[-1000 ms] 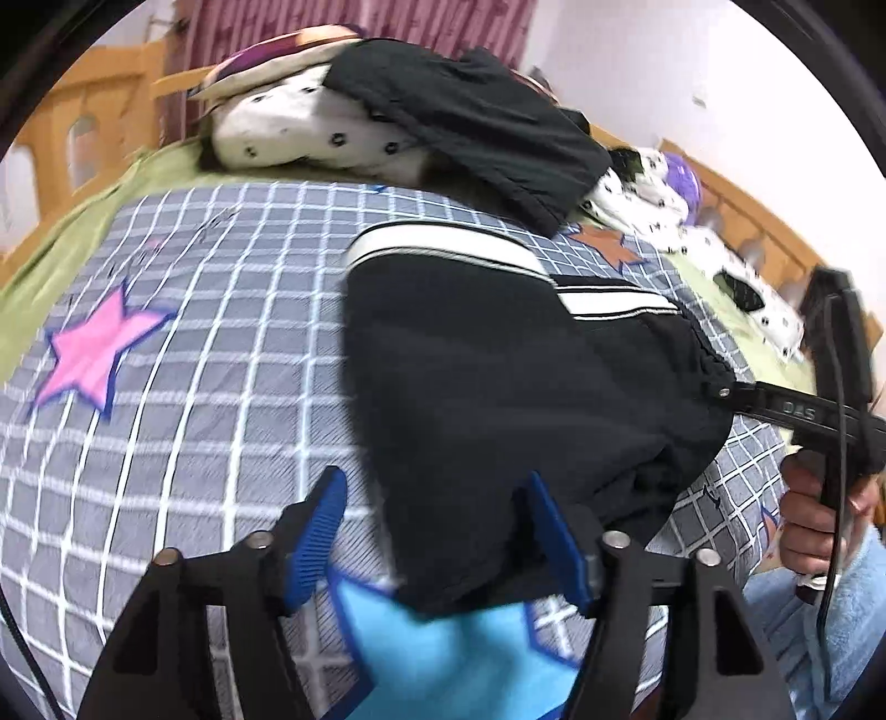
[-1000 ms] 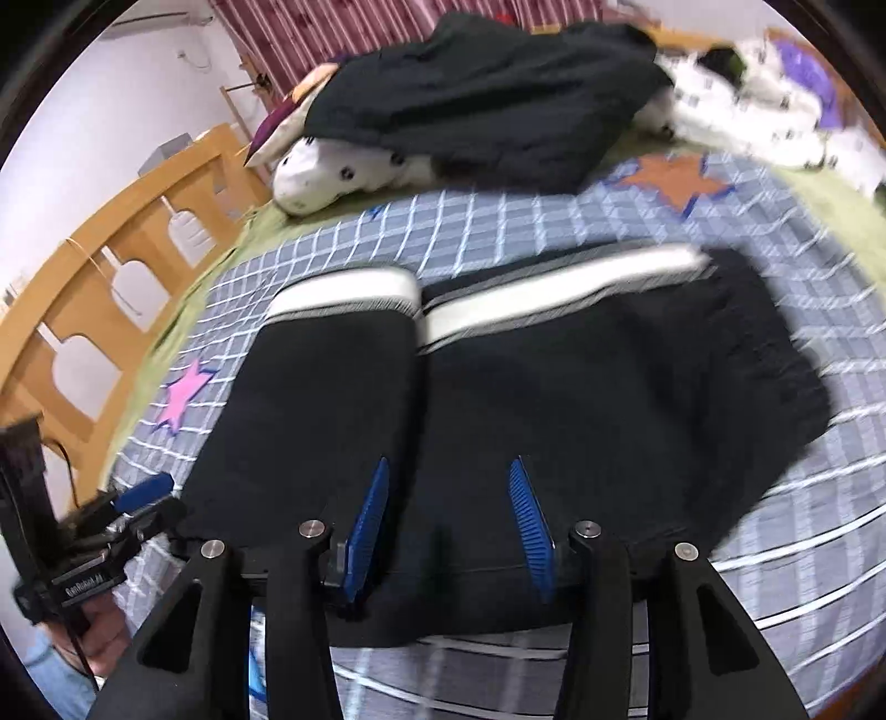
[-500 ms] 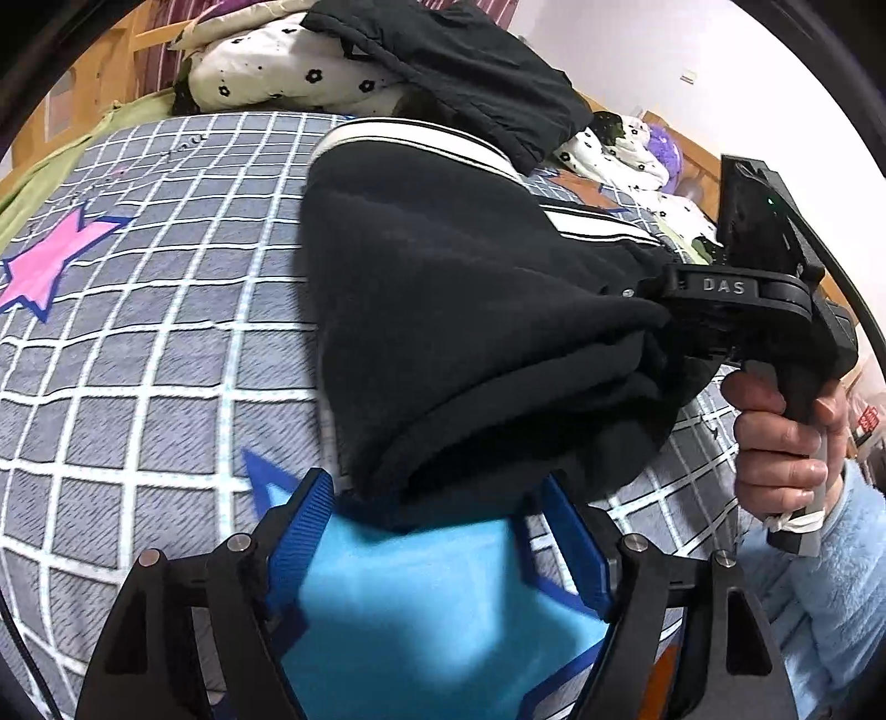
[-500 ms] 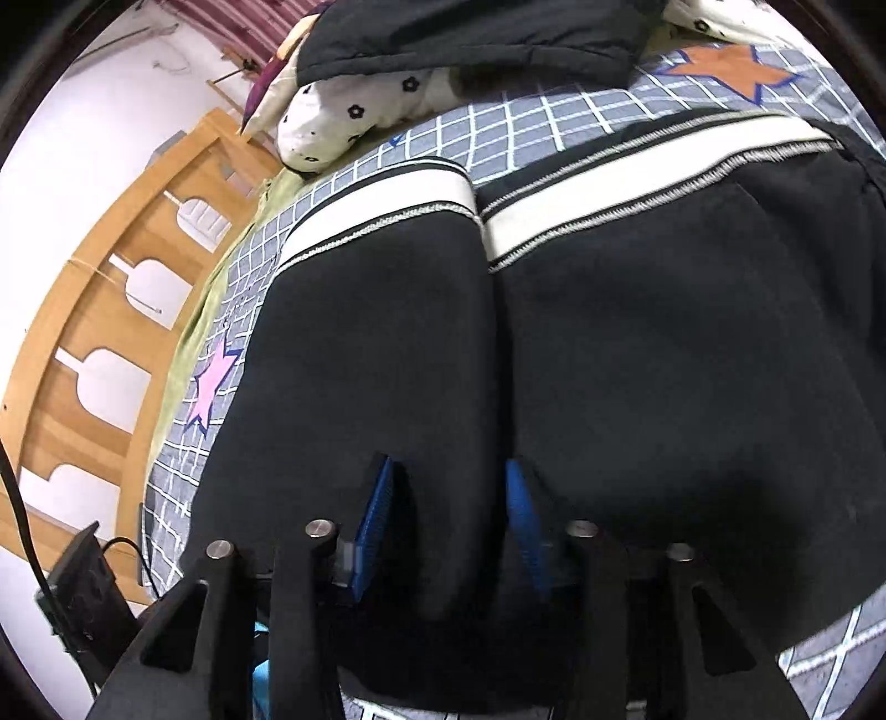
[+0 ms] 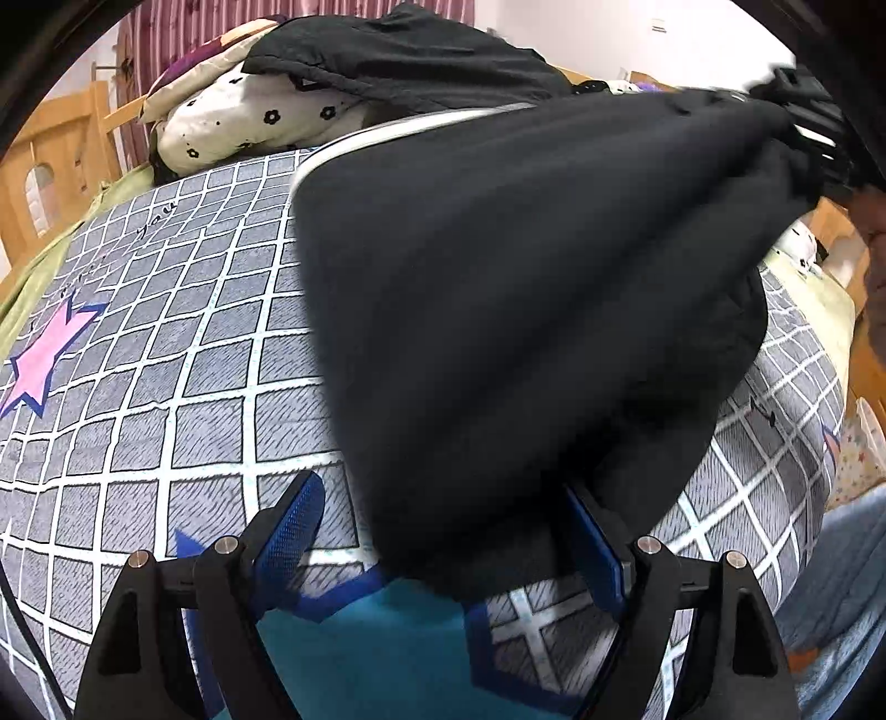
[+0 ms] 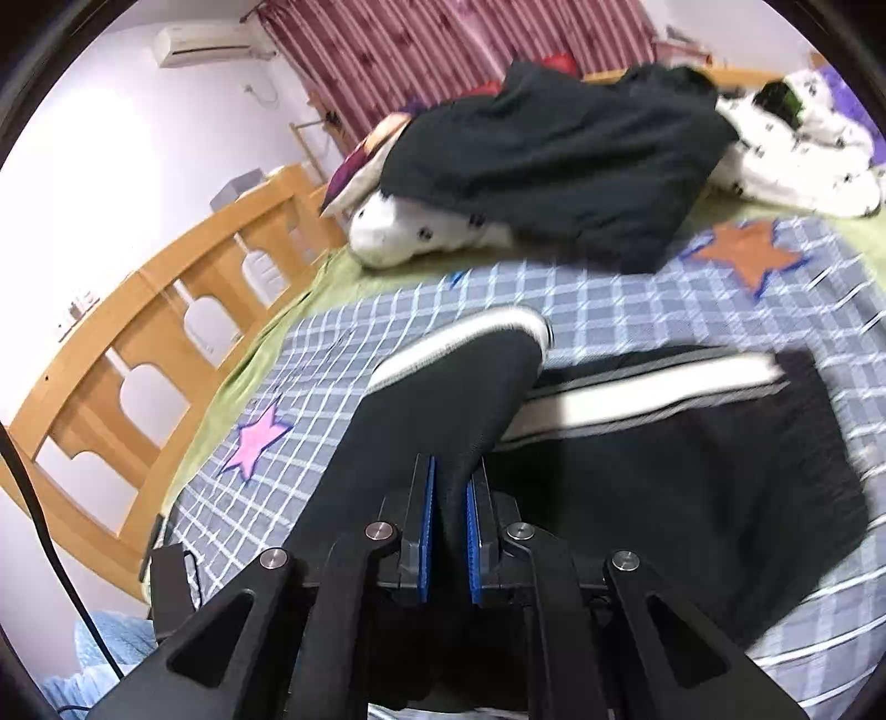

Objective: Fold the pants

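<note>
The right claw [image 6: 448,537] has just squeezed shut on a fold of the black pants [image 6: 637,487] and holds one leg up off the bed [image 6: 609,299]. The left claw [image 5: 437,559] has been opening wide, with loose cloth hanging between its jaws. The pants run away from the claws, their white-striped ends pointing at the pile of clothes [image 6: 554,160] near the red curtain [image 6: 443,50].

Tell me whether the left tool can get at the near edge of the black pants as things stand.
Probably yes: the left tool is open, the black pants hang between its fingers, and nothing blocks it. The right tool is lifting them.
</note>
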`<state>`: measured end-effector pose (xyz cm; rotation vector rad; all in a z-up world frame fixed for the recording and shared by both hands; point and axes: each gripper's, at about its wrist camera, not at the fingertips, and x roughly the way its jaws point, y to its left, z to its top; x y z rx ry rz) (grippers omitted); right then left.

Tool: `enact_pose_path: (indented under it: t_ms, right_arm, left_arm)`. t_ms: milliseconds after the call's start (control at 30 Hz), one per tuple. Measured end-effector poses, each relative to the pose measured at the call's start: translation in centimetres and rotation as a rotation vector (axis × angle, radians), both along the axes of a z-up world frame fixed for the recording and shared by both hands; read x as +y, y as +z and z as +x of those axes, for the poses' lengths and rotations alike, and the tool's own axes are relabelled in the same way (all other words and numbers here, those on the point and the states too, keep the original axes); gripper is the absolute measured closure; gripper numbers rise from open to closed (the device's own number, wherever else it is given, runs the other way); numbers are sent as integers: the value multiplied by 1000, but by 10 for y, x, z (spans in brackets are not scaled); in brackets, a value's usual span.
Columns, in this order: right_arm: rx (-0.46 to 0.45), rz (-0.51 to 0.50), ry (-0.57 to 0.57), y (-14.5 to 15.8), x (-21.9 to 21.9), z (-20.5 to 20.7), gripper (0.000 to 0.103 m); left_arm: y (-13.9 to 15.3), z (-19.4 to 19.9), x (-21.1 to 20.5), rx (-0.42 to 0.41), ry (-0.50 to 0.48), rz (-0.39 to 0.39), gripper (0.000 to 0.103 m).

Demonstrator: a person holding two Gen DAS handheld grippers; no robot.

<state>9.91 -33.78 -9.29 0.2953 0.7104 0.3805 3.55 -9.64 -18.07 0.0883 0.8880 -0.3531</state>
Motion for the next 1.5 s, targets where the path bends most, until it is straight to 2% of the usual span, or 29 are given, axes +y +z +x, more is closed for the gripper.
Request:
enact_pose_path:
  t_ms: [100,167,233,333,367,433,500,600,667,767,867,933,1000,1033,1067,1133,1167,1200,1300,1367,1400,1433,1467,1500]
  right_arm:
    - [-41,-74,-50,18,-36,-6,94]
    - [-83,-84,-115,28,-75,-18,94]
    - [-116,-92,-182,32,-107,-29,94]
    - [-12,-113,-285,2,-151,-24,94]
    - [63,-172,-315,-20,-156,-15,93]
    - [153,-297,-330,-58,-155,-4,92]
    - [124,-360,-331,-65,-152,-9,88]
    - [86,-401,-344,-42,-148,-19,87]
    - [-10,-400,-343,-20,-144,-32,87]
    - [-85,-380,-297,-4,-137,-40,86]
    - [-68,-403,-246,-9,-122,-33,86]
    - [-32,-445,-218,-22,-119,-28,86]
    - [27,-507,-199,-40,-114,-20,86]
    - [95,-551,-204,-56,-115,-13,86]
    - [127,-557,-207,-68,-118,-10,86]
    - [126,-557,-223,-73,-117,-16,86]
    - [128,-576,-220,-74,-114,-19,86]
    - [128,-595,-213,-75,-112,-23,86]
    - [115,-655,-173,-82,-107,-33,85]
    - [115,-616,-158,-75,-112,-36,85]
    - [115,-552,-168,-67,-121,-34,84]
    - [109,-506,-188,-60,-128,-30,77]
    - [95,-463,-229,-53,-136,-25,66]
    - [81,-443,-268,-47,-142,-18,61]
  left_arm:
    - [4,4,-2,12,-20,-21,20]
    - [8,3,-6,-10,-51,-22,19]
    - [15,-1,-10,-36,-93,-58,18]
    - [19,-3,-25,-23,-155,-60,18]
    - [19,-4,-29,-21,-175,-55,20]
    - [20,-5,-32,-19,-202,-48,21]
    - [25,-10,-30,-11,-220,-57,21]
    - [35,-13,-21,-20,-210,-82,21]
    - [40,-12,-17,-12,-205,-97,22]
    - [51,-9,-21,-3,-208,-120,22]
    - [68,-7,-22,-34,-207,-172,22]
    - [76,-2,-25,-51,-187,-164,22]
    - [72,7,-36,-28,-157,-120,24]
    - [65,12,-41,-3,-154,-111,24]
    - [55,16,-46,28,-146,-84,24]
    - [15,21,-59,129,-107,34,24]
    - [1,21,-61,167,-106,25,23]
    - [-5,17,-57,160,-95,-30,24]
    - [2,17,-54,146,-116,-56,28]
    - [12,24,-46,144,-113,-105,29]
    - [17,29,-42,128,-95,-121,29]
    - [23,37,-38,116,-85,-144,29]
    - [27,46,-36,110,-72,-156,29]
    - [30,60,-35,111,-50,-156,30]
